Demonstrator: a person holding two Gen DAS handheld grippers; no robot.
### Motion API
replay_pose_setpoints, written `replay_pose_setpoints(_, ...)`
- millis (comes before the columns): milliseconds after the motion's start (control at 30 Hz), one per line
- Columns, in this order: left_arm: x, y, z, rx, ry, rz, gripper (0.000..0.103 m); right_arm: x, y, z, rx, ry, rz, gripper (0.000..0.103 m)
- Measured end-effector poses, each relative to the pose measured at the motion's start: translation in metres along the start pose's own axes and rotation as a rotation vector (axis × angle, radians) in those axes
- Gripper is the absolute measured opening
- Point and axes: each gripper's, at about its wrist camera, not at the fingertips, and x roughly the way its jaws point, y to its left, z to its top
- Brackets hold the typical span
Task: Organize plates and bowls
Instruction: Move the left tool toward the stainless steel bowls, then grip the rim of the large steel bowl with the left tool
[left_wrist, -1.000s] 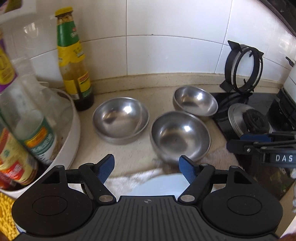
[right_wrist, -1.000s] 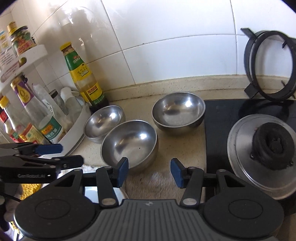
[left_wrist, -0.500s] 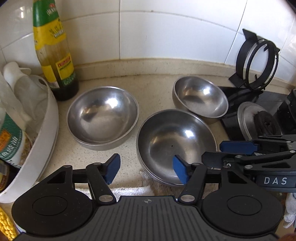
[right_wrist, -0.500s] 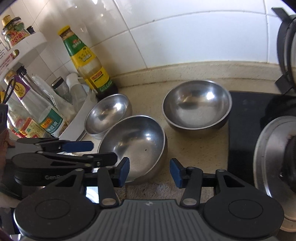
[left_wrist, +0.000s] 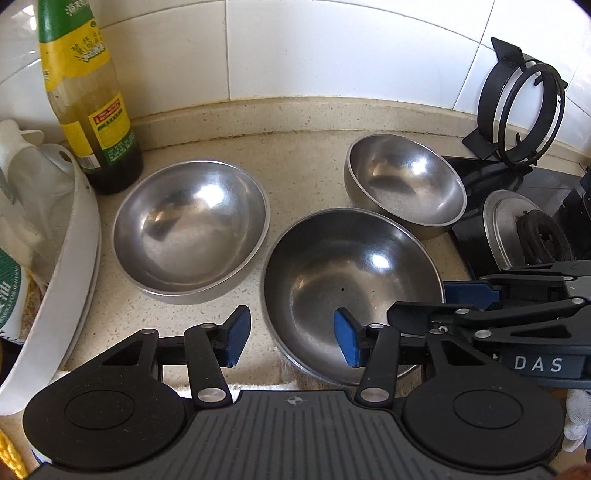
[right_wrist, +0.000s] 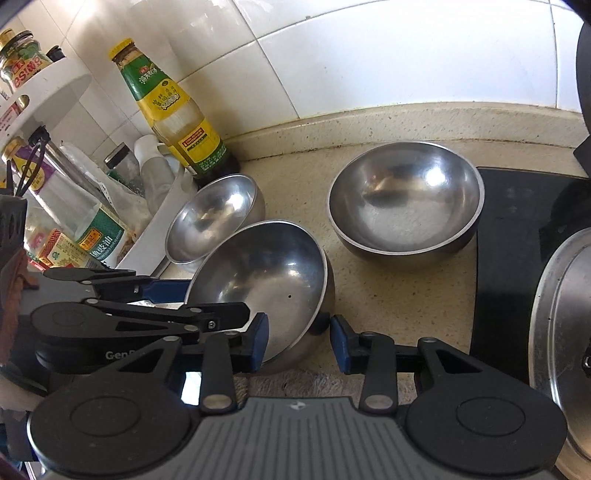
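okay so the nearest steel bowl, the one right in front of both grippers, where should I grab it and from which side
Grip the near rim of the nearest bowl, coming from the front, one finger inside and one outside. Its rounded wall offers no handle, and the thin lip is open. The left gripper already straddles it, jaws open.

Both handheld tools are matte black plastic: a ribbed grey-black deck, two round discs, and hinged link arms pinned with silver rivets. The left gripper (left_wrist: 291, 338) and the right gripper (right_wrist: 299, 341) each end in blue pads (left_wrist: 236, 339). White lettering reads "DAS" on one side body, "Gen" on the other.
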Motion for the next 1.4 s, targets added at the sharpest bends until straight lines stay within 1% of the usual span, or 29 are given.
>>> replay_pose_setpoints(33, 0.003, -0.001, 0.001, 0.003, 0.006, -0.002, 0.057, 0.002, -0.001, 0.0, 0.004, 0.004, 0.002, 0.039)
replay_pose_setpoints(67, 0.005, -0.001, 0.001, 0.006, 0.013, -0.01, 0.053, 0.004, -0.002, 0.0, 0.007, 0.008, 0.003, 0.038)
replay_pose_setpoints(100, 0.007, -0.002, 0.001, 0.01, 0.022, -0.022, 0.053, 0.005, -0.003, 0.0, 0.013, 0.011, 0.003, 0.037)
replay_pose_setpoints(167, 0.008, -0.004, 0.001, 0.023, 0.021, -0.017, 0.053, 0.003, -0.003, -0.001, 0.018, 0.011, 0.001, 0.036)
replay_pose_setpoints(300, 0.001, -0.01, 0.0, 0.038, 0.012, -0.07, 0.053, -0.012, -0.003, -0.007, 0.024, 0.0, -0.019, 0.036)
replay_pose_setpoints(400, 0.001, -0.018, 0.0, 0.068, 0.014, -0.091, 0.055, -0.018, -0.009, -0.009, 0.053, 0.015, -0.026, 0.036)
replay_pose_setpoints(533, 0.004, -0.018, 0.002, 0.074, 0.025, -0.078, 0.056, -0.022, -0.017, -0.01, 0.092, 0.016, -0.057, 0.037)
replay_pose_setpoints(600, -0.003, -0.013, 0.004, 0.065, 0.008, -0.073, 0.057, -0.032, -0.018, -0.008, 0.087, -0.005, -0.063, 0.038)
replay_pose_setpoints(667, -0.012, -0.008, 0.01, 0.054, -0.024, -0.065, 0.059, -0.044, -0.024, -0.005, 0.086, -0.025, -0.073, 0.039)
replay_pose_setpoints(767, -0.019, -0.007, 0.024, 0.052, -0.063, -0.058, 0.06, -0.055, -0.032, 0.003, 0.086, -0.058, -0.096, 0.039)
replay_pose_setpoints(900, -0.012, -0.017, 0.049, 0.084, -0.069, -0.039, 0.06, -0.056, -0.049, 0.02, 0.119, -0.081, -0.144, 0.039)
replay_pose_setpoints(1000, -0.003, -0.024, 0.069, 0.096, -0.076, -0.031, 0.06, -0.05, -0.057, 0.034, 0.115, -0.086, -0.177, 0.039)
replay_pose_setpoints(1067, 0.007, -0.029, 0.08, 0.098, -0.066, -0.036, 0.06, -0.044, -0.063, 0.042, 0.117, -0.082, -0.18, 0.039)
replay_pose_setpoints(1200, 0.032, -0.039, 0.095, 0.121, -0.037, -0.023, 0.059, -0.03, -0.072, 0.055, 0.123, -0.059, -0.176, 0.039)
replay_pose_setpoints(1233, 0.038, -0.041, 0.097, 0.13, -0.03, -0.017, 0.058, -0.026, -0.073, 0.057, 0.118, -0.05, -0.171, 0.039)
replay_pose_setpoints(1267, 0.043, -0.042, 0.099, 0.136, -0.023, -0.011, 0.053, -0.024, -0.074, 0.058, 0.115, -0.043, -0.165, 0.039)
replay_pose_setpoints(1333, 0.053, -0.043, 0.101, 0.149, -0.012, -0.003, 0.048, -0.016, -0.073, 0.061, 0.105, -0.026, -0.166, 0.039)
replay_pose_setpoints(1400, 0.062, -0.042, 0.102, 0.154, 0.005, -0.008, 0.04, -0.008, -0.076, 0.063, 0.101, -0.014, -0.174, 0.037)
